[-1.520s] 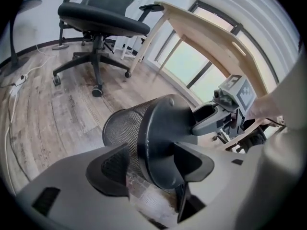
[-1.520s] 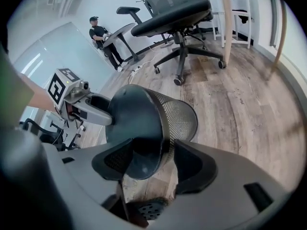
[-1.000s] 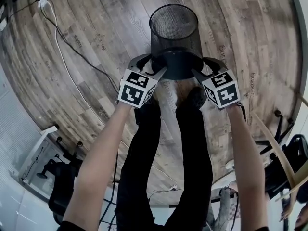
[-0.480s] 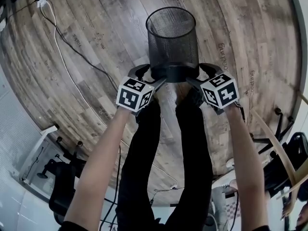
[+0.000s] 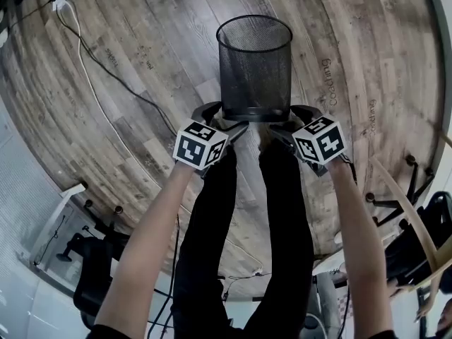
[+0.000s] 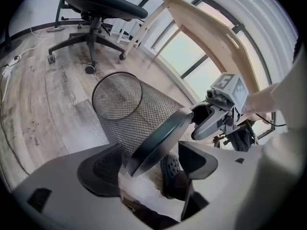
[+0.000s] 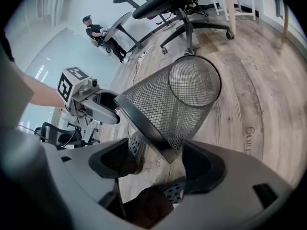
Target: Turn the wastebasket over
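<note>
Wastebasket (image 5: 254, 69) stands upright, mouth-up, ungripped between left gripper (image 5: 224, 119) and right gripper (image 5: 286, 121) fingers just opened wide.

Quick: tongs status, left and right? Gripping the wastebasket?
Left tongs: open, just been opening; wastebasket base rim between them, unclamped.
Right tongs: open, just been opening; base rim between them, unclamped.

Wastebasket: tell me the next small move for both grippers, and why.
Probably draw both back. The wastebasket seems to stand mouth-up, and the left gripper and right gripper have just been opening, its base rim loose between their jaws.
</note>
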`<state>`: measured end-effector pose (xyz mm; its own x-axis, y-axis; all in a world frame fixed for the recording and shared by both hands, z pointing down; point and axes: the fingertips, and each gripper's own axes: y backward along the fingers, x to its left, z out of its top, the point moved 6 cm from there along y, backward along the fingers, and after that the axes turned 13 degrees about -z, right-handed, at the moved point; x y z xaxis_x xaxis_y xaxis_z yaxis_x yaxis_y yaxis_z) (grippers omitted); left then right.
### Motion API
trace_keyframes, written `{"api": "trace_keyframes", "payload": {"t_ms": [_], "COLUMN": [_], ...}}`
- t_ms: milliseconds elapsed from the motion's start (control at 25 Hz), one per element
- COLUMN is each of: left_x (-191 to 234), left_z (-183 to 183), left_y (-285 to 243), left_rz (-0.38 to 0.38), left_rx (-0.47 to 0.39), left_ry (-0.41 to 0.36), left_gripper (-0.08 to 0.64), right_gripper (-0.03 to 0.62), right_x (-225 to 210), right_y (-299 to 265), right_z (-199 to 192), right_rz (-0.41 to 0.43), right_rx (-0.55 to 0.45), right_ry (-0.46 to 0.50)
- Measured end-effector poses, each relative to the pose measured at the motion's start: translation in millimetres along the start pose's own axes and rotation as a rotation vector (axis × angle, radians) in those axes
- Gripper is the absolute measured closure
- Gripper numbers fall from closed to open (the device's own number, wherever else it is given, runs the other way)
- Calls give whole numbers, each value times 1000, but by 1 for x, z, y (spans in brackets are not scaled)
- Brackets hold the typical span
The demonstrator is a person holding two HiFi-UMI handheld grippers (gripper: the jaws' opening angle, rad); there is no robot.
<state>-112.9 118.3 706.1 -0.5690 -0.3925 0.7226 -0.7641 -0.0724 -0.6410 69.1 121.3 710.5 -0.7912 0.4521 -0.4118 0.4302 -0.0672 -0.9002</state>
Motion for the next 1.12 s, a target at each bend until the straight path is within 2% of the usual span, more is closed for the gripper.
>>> {"api": "trace_keyframes", "payload": {"t_ms": [400, 800, 1120], "left_x": [-2, 14, 24], "left_z": [-24, -50, -73], "left_y": [-10, -29, -48], "left_rz": [-35, -4, -2], "left_rx": [50, 19, 36], "left_ry": [3, 54, 45], "left_gripper": [167, 167, 167], "right_gripper": [253, 253, 253], "right_x": [7, 5, 3], "right_y": [-14, -37, -59], "right_z": [-22, -26, -46], "right_rz": [13, -43, -44], "right_rx": [30, -42, -13], "right_ry": [-4, -29, 28]}}
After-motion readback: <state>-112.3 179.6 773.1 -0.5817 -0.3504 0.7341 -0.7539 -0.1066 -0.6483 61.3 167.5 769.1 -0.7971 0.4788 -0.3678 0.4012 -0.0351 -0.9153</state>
